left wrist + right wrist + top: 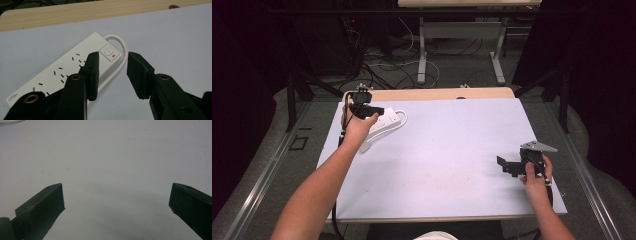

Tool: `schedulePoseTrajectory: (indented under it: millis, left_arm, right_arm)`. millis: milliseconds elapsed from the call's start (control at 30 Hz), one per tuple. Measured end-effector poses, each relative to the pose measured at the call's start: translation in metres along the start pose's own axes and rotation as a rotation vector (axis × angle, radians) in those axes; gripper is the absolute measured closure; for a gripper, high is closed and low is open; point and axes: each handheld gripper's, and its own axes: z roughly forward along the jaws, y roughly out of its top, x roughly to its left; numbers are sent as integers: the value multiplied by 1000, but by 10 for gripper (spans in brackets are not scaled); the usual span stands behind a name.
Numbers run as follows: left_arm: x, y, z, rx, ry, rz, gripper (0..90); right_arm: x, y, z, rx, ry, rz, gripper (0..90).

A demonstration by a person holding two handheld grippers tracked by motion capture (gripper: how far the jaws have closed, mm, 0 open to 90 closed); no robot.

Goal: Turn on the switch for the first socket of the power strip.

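A white power strip (pixel 388 121) lies at the far left of the white table top (pixel 442 150), its white cable (pixel 123 46) looping round the switch end. In the left gripper view the strip (pixel 60 72) runs up from the lower left to its switch (pixel 108 51) with a small red mark. My left gripper (pixel 112 57) hovers at that switch end, jaws open and apart from the strip, the corner and the cable showing in the gap. In the high view the left gripper (pixel 368 110) sits over the strip. My right gripper (pixel 507 167) rests low at the right with jaws (pixel 116 186) wide open and nothing between them.
A bare wooden edge (pixel 427 94) runs along the table's far side. Behind it, floor cables (pixel 387 65) and the white legs of another table (pixel 422 55). Dark curtains and black stands flank both sides.
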Motion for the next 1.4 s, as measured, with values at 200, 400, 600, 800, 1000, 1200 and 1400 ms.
schedulePoseTrajectory:
  millis: [200,400,600,800,1000,1200,1400]
  left_arm:
    - [5,2,7,18,0,-14,648]
    - [8,2,13,7,7,-33,661]
    - [13,4,19,12,3,-40,667]
    - [15,5,26,21,-6,-43,697]
    - [16,5,35,35,0,-47,747]
    - [17,5,44,63,10,-52,805]
    - [17,3,55,97,42,-60,847]
  right_arm:
    - [1,0,0,5,3,5,0]
    - [1,-1,1,8,7,9,0]
    - [1,-1,2,9,8,5,0]
    - [0,-1,3,12,9,1,0]
    - [0,-1,3,16,11,2,0]
    - [0,-2,5,20,11,-2,0]
    - [0,-2,5,23,15,0,0]
